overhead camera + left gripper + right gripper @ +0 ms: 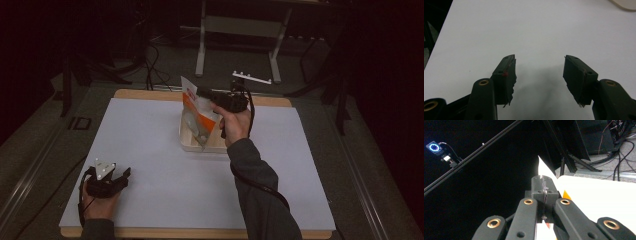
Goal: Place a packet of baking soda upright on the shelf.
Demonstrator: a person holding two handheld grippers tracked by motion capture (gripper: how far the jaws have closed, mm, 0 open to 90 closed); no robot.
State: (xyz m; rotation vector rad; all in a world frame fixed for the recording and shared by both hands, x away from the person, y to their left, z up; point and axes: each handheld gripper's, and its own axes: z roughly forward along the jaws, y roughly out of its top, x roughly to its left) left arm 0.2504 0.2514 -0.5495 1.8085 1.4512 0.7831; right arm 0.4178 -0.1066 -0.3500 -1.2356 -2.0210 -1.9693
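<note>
My right gripper (202,93) is shut on the top of an orange and white packet (196,114), which hangs above a shallow cream tray (186,144) at the middle of the table. In the right gripper view the jaws stand pressed together at the right gripper (544,182), with the packet's white edge (542,166) sticking up past them. My left gripper (121,176) rests on the white sheet near the front left corner. Its fingers (507,75) stand wide apart in the left gripper view, where the left gripper (539,75) has bare sheet between them.
The white sheet (150,150) covers a wooden table (150,94). Beyond the far edge stand a metal frame (240,30), cables on the floor and dark stands. The tray's corner (625,3) shows at the top right of the left gripper view.
</note>
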